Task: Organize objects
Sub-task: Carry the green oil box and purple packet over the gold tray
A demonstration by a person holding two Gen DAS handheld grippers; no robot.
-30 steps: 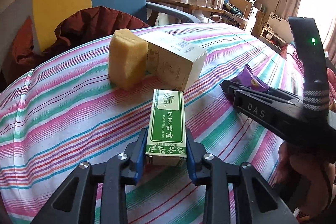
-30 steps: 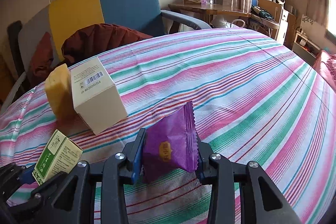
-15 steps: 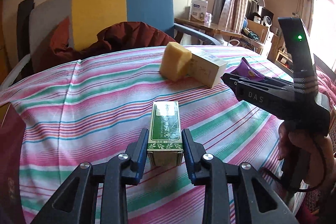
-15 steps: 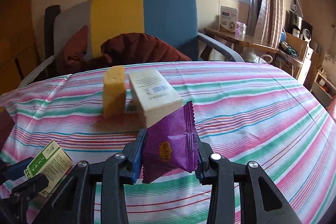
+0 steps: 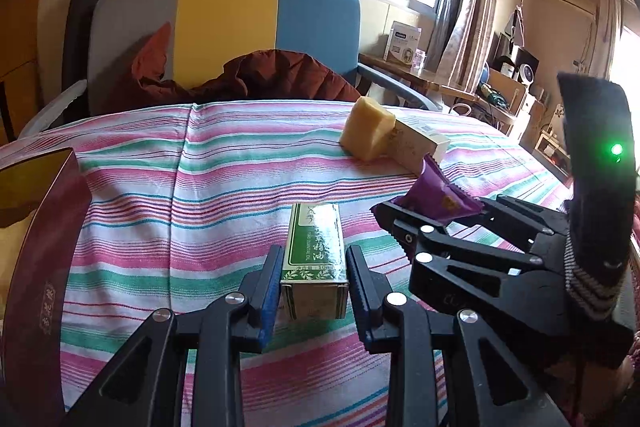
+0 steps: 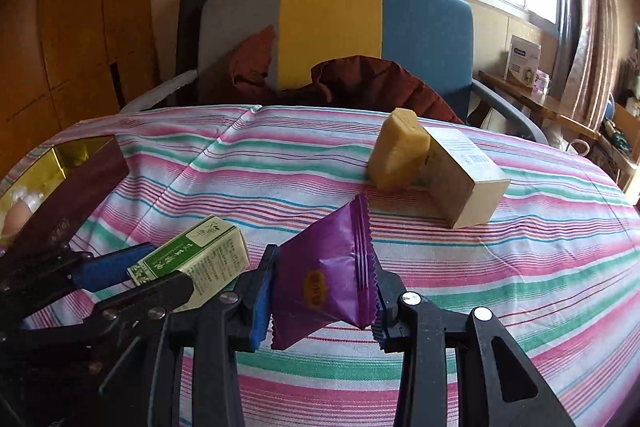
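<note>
My left gripper is shut on a small green essential-oil box and holds it above the striped tablecloth; the box also shows in the right wrist view. My right gripper is shut on a purple snack packet, also seen in the left wrist view just right of the green box. A yellow sponge and a cream carton sit together farther back on the table. A dark red gift box with a gold lining stands open at the left.
The gift box holds an egg and some white items. A blue, yellow and grey armchair with a maroon jacket stands behind the table. A cluttered desk lies at the back right.
Both grippers have swung left and back with their loads. The sponge and carton now lie farther away to the right, and the dark red gift box has come into view at the left.
</note>
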